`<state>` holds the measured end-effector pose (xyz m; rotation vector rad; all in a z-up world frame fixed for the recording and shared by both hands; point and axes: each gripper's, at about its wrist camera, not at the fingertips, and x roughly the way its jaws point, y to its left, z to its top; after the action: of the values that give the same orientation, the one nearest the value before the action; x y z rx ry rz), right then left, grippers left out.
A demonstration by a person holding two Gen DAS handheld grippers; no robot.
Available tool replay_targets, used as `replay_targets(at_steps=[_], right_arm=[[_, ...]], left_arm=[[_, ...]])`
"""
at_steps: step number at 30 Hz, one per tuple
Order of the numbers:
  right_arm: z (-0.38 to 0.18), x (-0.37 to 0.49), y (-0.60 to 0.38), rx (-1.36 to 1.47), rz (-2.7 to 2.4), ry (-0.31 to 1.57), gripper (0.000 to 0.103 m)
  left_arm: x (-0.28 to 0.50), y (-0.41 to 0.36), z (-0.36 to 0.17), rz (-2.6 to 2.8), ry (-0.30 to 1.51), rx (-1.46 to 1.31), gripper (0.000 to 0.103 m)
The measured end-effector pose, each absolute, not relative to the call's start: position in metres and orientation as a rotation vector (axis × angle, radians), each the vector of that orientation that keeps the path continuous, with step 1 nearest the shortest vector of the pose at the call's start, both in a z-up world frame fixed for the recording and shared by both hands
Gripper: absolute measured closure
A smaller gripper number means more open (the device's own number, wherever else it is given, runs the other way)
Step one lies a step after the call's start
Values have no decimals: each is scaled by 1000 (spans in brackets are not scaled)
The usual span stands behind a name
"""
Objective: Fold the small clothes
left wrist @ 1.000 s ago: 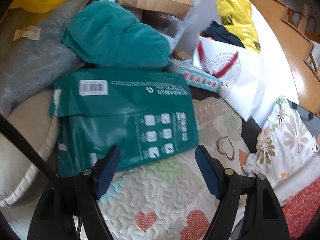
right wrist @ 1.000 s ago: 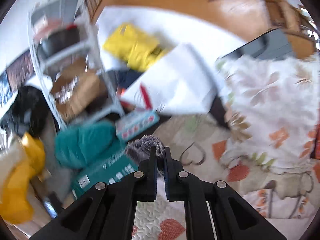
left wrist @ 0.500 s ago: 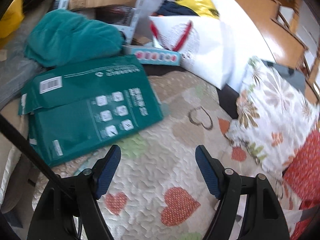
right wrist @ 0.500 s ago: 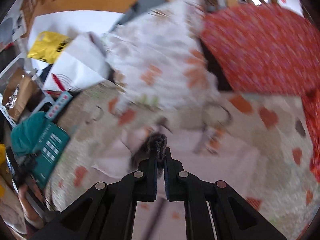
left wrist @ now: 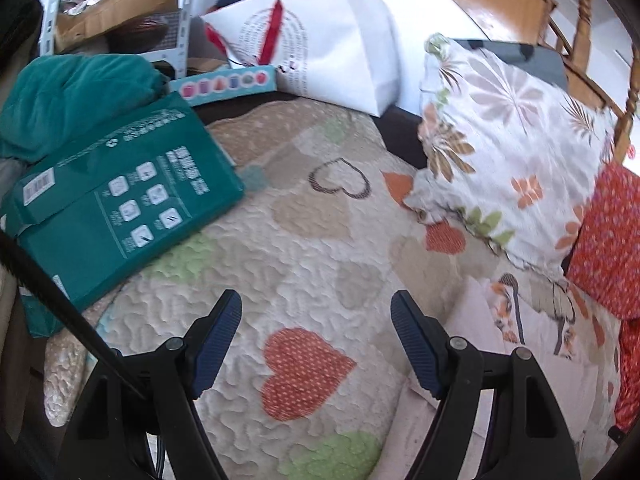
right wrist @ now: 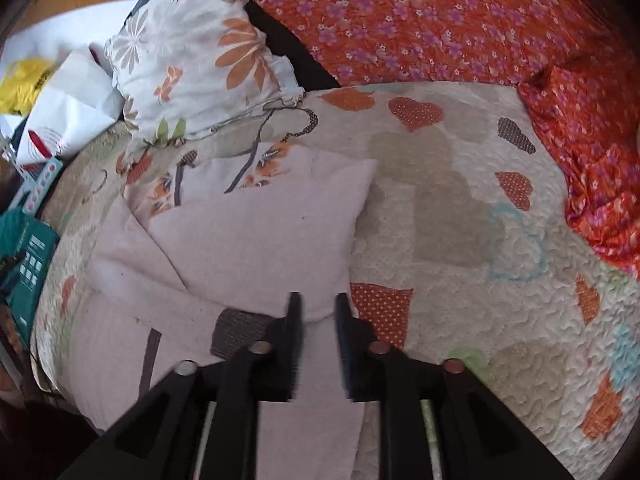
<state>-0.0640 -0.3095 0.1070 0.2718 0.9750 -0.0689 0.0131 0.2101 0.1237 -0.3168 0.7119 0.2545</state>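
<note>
Over the heart quilt [right wrist: 460, 216], right gripper [right wrist: 317, 308] jaws opening above the pale pink garment [right wrist: 256, 240], nothing pinched; left gripper [left wrist: 316, 334] wide, empty.

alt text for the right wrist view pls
The right gripper, jaws opening with nothing pinched, hangs over a pale pink garment lying partly folded on a heart-patterned quilt. A floral pillow and red flowered fabric lie beyond.

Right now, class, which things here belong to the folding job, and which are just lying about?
Job:
- pink garment
- quilt under it
- right gripper, jaws opening over the garment
- left gripper, open

Lying about:
- green box
- floral pillow
- white bag
- red cloth
</note>
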Motion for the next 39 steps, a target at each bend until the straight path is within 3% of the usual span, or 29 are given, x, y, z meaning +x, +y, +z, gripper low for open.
replay_targets(at_steps=[10, 11, 12, 13, 18, 22, 25, 30, 36, 38, 39], right_arm=[[38, -42, -266, 248, 46, 1111, 71], [35, -45, -261, 224, 46, 1114, 72], [37, -49, -254, 175, 39, 1101, 88], [39, -52, -250, 149, 34, 1104, 94], [85, -64, -245, 121, 40, 1029, 96], [150, -56, -254, 91, 8, 841, 96], [160, -36, -263, 40, -75, 793, 96], [66, -2, -290, -13, -256, 1119, 95], [104, -9, -276, 124, -172, 955, 89], [116, 13, -247, 164, 0, 942, 74], [116, 28, -231, 198, 103, 952, 62]], left_arm=[[26, 183, 112, 197, 763, -272, 27], [26, 182, 112, 194, 764, -269, 27], [26, 180, 112, 192, 765, -262, 27], [27, 179, 112, 191, 766, -259, 27], [34, 171, 107, 177, 788, -250, 27], [37, 162, 103, 162, 799, -231, 27], [41, 153, 97, 153, 820, -205, 27], [48, 145, 85, 115, 885, -198, 27], [51, 156, 86, 136, 903, -246, 27], [53, 161, 87, 143, 908, -271, 27], [53, 163, 88, 148, 905, -280, 27]])
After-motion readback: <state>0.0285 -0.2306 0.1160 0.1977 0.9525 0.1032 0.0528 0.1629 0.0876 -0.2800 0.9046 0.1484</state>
